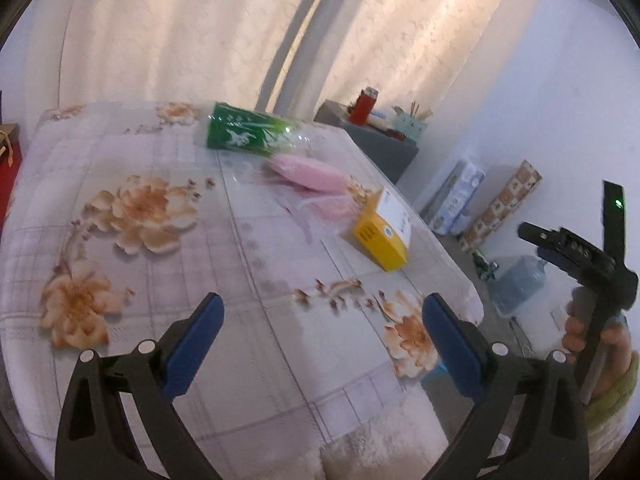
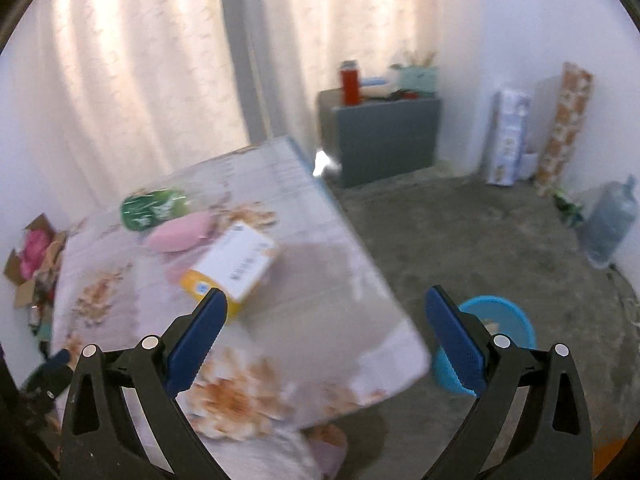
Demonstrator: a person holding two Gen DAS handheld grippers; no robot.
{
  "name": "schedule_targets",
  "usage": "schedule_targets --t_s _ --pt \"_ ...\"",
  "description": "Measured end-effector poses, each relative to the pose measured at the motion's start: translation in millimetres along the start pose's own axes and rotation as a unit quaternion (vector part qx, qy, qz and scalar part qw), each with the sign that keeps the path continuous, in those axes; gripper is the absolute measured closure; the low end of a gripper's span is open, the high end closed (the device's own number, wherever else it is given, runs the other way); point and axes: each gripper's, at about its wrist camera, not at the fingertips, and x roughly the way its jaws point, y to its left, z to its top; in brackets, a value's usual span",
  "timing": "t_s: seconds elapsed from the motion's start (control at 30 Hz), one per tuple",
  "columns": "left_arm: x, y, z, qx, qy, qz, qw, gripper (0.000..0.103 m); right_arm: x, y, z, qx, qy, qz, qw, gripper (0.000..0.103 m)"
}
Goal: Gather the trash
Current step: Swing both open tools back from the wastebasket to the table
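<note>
On a table with a floral cloth (image 1: 132, 216) lie a green-labelled plastic bottle (image 1: 248, 134), a pink packet (image 1: 308, 172) and a yellow and white carton (image 1: 384, 234). My left gripper (image 1: 323, 308) hovers open over the near part of the table, empty, well short of the carton. In the right wrist view the bottle (image 2: 154, 206), packet (image 2: 180, 234) and carton (image 2: 232, 264) lie in a row. My right gripper (image 2: 324, 304) is open and empty above the table's corner. A blue basket (image 2: 500, 316) stands on the floor beside the table.
A person's hand (image 1: 600, 344) grips the right tool at the view's right edge. A grey cabinet (image 2: 384, 140) with a red flask stands by the curtain. A water jug (image 2: 610, 224) and wrapped rolls (image 2: 566, 128) line the wall. An open cardboard box (image 2: 32, 256) sits far left.
</note>
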Motion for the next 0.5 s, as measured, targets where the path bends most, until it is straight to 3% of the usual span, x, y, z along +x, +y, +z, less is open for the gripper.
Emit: schedule_targets --t_s 0.13,0.33,0.5 --pt "0.0 11.7 1.2 -0.006 -0.008 0.002 0.9999 0.006 31.8 17.4 16.5 0.03 0.043 0.044 0.998 0.008" --pt "8.6 29.9 -3.0 -0.006 0.0 0.012 0.9999 0.006 84.5 30.0 25.6 0.111 0.137 0.064 0.982 0.008" --pt "16.3 42.9 -5.0 -0.024 0.002 0.013 0.9996 0.006 104.3 42.8 36.8 0.153 0.166 0.067 0.972 0.008"
